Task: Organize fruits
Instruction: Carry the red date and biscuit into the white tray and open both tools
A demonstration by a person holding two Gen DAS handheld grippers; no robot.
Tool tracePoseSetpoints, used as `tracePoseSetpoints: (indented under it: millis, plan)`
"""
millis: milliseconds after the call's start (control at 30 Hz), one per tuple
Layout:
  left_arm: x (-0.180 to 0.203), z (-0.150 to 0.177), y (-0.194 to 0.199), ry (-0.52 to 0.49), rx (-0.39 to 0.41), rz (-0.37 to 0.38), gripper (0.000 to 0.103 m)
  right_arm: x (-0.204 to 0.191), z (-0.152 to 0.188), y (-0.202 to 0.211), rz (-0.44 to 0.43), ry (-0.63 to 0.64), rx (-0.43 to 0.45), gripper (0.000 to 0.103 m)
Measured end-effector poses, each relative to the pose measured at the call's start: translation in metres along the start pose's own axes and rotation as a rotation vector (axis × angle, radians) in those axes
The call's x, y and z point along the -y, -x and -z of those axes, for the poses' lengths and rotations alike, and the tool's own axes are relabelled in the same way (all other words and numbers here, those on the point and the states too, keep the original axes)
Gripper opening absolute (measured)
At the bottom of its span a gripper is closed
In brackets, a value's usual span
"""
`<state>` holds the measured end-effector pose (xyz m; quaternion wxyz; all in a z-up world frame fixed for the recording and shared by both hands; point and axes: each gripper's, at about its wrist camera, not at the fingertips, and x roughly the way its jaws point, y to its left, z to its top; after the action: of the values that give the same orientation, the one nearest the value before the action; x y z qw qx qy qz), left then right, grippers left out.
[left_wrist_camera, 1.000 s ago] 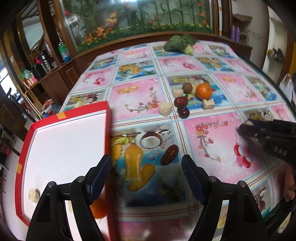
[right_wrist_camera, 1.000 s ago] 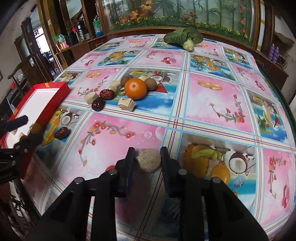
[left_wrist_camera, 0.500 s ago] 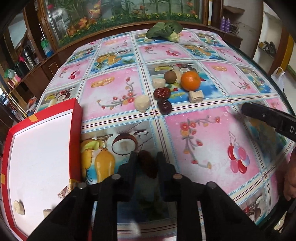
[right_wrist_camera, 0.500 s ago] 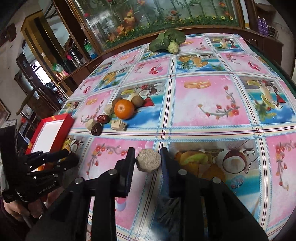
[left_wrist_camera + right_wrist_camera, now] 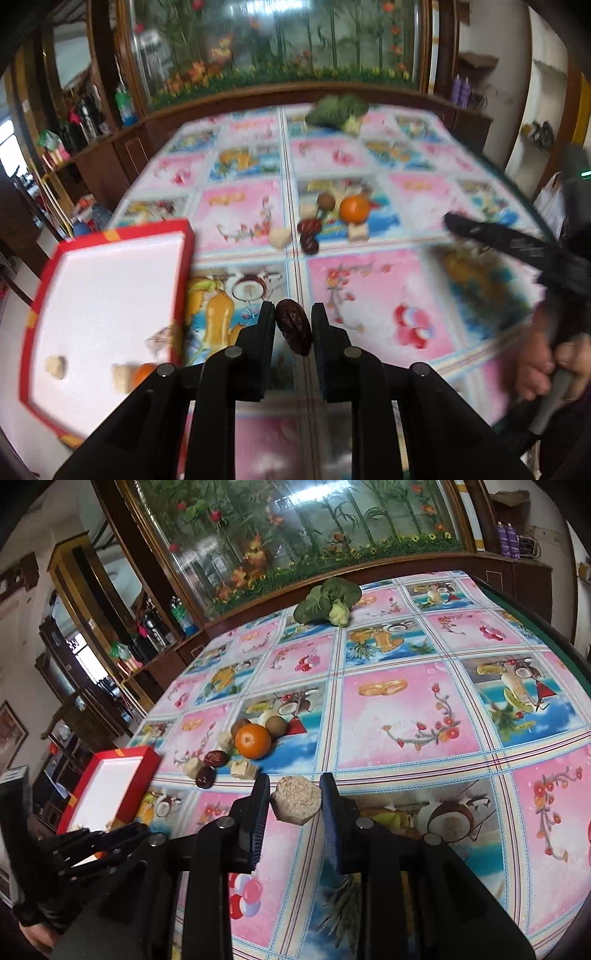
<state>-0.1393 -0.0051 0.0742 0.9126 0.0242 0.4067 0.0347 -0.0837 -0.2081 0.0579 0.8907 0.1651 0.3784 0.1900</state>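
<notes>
My left gripper (image 5: 293,319) is shut on a dark red date (image 5: 294,326) and holds it above the patterned tablecloth, right of the red tray (image 5: 184,258). The tray holds beige pieces (image 5: 55,366) and a small orange (image 5: 144,373). My right gripper (image 5: 294,797) is shut on a beige hexagonal cake (image 5: 296,805), lifted above the cloth. A cluster lies mid-table: an orange (image 5: 253,741), kiwis (image 5: 276,724), dates (image 5: 216,757) and beige pieces (image 5: 243,768). The tray also shows in the right wrist view (image 5: 77,805).
A leafy green vegetable (image 5: 327,600) lies at the far edge of the table. A wooden cabinet with a glass flower display stands behind. The table's green rim (image 5: 532,616) runs along the right. Shelves with bottles stand at the left.
My left gripper has lifted the date off the cloth and pulled back toward the tray side. My right gripper has risen higher with the beige cake still held.
</notes>
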Motion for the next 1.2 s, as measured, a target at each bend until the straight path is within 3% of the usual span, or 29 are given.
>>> tracePoseSetpoints:
  millis: [233, 433, 567, 667, 800, 1033, 1100, 1200]
  plan:
    - [0.011, -0.001, 0.08, -0.003, 0.164, -0.062, 0.019, 0.019, -0.004, 0.004, -0.054, -0.111, 0.002, 0.03]
    - [0.008, 0.002, 0.133, 0.017, 0.282, -0.07, 0.019, 0.012, -0.003, 0.023, -0.042, -0.07, 0.086, 0.03]
    - [-0.023, 0.004, 0.17, 0.058, 0.352, -0.117, 0.019, -0.004, -0.001, 0.033, -0.058, -0.005, 0.125, 0.03]
    - [-0.053, 0.002, 0.199, 0.096, 0.405, -0.188, 0.019, -0.026, 0.001, 0.044, -0.088, 0.036, 0.09, 0.03]
    - [-0.09, -0.013, 0.249, 0.119, 0.513, -0.292, 0.019, -0.064, -0.024, 0.086, -0.206, 0.051, 0.106, 0.029]
    - [-0.099, -0.046, 0.326, 0.05, 0.715, -0.428, 0.019, -0.153, -0.091, 0.204, -0.339, 0.196, 0.28, 0.029]
    - [-0.099, -0.052, 0.337, 0.039, 0.772, -0.477, 0.019, -0.178, -0.101, 0.225, -0.362, 0.241, 0.32, 0.029]
    - [-0.109, -0.053, 0.322, 0.056, 0.762, -0.481, 0.02, -0.214, -0.108, 0.237, -0.401, 0.302, 0.327, 0.029]
